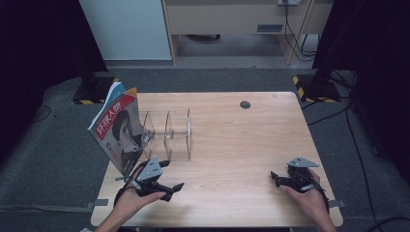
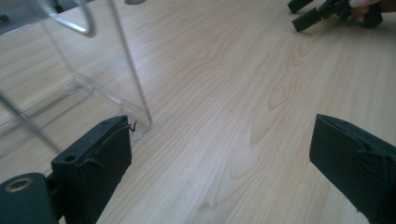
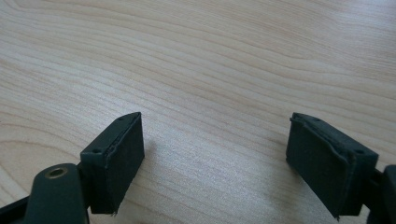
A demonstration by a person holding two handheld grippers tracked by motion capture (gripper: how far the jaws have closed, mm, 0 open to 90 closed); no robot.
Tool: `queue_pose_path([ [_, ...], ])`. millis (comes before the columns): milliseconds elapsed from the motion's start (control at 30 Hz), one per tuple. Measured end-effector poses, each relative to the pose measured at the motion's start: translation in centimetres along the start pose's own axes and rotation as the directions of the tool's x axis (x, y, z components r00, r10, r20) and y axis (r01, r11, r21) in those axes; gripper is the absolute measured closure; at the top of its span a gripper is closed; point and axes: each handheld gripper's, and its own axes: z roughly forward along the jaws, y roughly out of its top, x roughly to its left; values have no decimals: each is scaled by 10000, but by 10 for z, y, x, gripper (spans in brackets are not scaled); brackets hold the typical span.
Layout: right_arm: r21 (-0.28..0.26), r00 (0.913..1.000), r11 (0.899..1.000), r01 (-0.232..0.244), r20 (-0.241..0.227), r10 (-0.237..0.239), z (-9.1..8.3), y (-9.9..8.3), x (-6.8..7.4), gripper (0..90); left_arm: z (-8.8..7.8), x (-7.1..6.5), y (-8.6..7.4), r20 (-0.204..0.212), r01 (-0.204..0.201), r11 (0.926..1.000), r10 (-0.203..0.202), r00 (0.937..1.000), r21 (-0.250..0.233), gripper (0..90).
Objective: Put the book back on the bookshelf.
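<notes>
While both grippers sit low over the table (image 1: 232, 145), the magazine (image 1: 118, 133) leans tilted against the left end of the clear rack (image 1: 167, 134), its cover facing the person and a thinner blue booklet (image 1: 113, 91) behind it. The left gripper (image 1: 157, 186) hovers just in front of the rack's near corner, jaws spread wide and gripping nothing; its own view shows that acrylic corner beside the left jaw. The right gripper (image 1: 285, 181) rests well to the right of the rack, jaws likewise wide apart and empty over bare wood.

I judge the magazine light but floppy, with a glossy, slippery cover; pinched by 1 corner it would likely sag or slide. A grip on the spine edge or mid-way along the upper edge, squeezing all pages, looks safest. The rack seems rigid, light and easily nudged.
</notes>
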Motion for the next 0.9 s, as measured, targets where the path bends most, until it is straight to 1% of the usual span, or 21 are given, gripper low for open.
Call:
queue_pose_path([
  [133, 7, 10000, 10000, -18, -3, 18, 0, 0, 0, 195, 14, -7, 6, 253, -149, 9998, 145, 9996, 141, 49],
  [167, 6, 10000, 10000, -18, -5, 18, 0, 0, 0, 195, 16, -8, 7, 276, -177, 9997, 173, 9995, 157, 49],
  [233, -3, 10000, 10000, 5, -7, -5, 0, 0, 0, 195, 22, -10, 8, 226, -392, 9988, 386, 9990, 293, 48],
  [267, 9, 10000, 10000, -18, -11, 18, 0, 0, 0, 194, 25, -11, 8, 240, -429, 9985, 421, 9988, 330, 48],
  [300, 1, 10000, 10000, 1, -10, -1, 0, 0, 0, 194, 27, -11, 8, 240, -453, 9983, 445, 9987, 356, 48],
  [367, 10, 10000, 10000, -18, -11, 18, 0, 0, 0, 194, 33, -13, 8, 367, -415, 9984, 401, 9985, 377, 48],
  [467, 3, 10000, 10000, 2, -7, -2, 0, 0, 0, 194, 39, -14, 9, 473, -507, 9979, 488, 9977, 406, 51],
  [567, 1, 10000, 10000, -17, 9, 17, 0, 0, 0, 193, 46, -14, 13, 477, -497, 9981, 479, 9977, 353, 55],
  [633, 4, 10000, 10000, -40, 19, 40, 0, 0, 0, 192, 50, -14, 16, 468, -353, 9990, 339, 9983, 292, 55],
  [733, 5, 10000, 10000, -38, 9, 38, 0, 0, 0, 192, 54, -16, 20, 464, -333, 9993, 324, 9984, 190, 55],
  [900, -2, 10000, 10000, -3, 9, 3, 0, 0, 0, 191, 59, -17, 31, 501, -301, 9995, 306, 9983, -117, 59],
])
